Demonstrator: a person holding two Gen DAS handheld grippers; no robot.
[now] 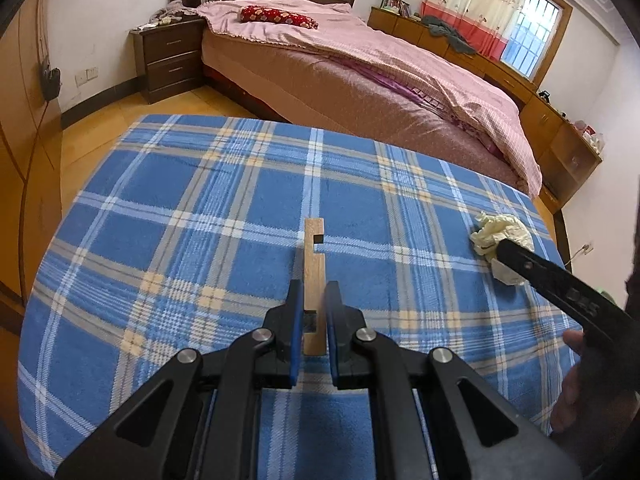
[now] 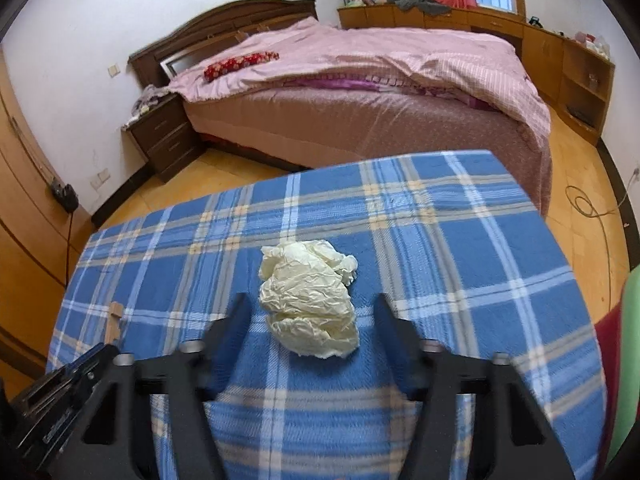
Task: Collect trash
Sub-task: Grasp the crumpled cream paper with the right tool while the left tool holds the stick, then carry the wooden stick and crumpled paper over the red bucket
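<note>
a: how are the two hands sitting?

b: both are angling down over the blue plaid cloth [image 1: 200, 208]; the left gripper [image 1: 314, 296] is clamping a notched wooden strip [image 1: 314, 248] between its blue pads [image 1: 295, 320], jaws nearly together; the strip is pointing away along the cloth.

a: and the other?

b: the right gripper [image 2: 312, 308] is standing partly spread, its fingers [image 2: 236, 320] flanking a crumpled cream paper wad [image 2: 310, 304] lying on the cloth; the pads aren't pressing on it.

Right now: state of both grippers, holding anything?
Left gripper: shut on the wooden strip.
Right gripper: open, straddling the crumpled paper, pads not on it.
</note>
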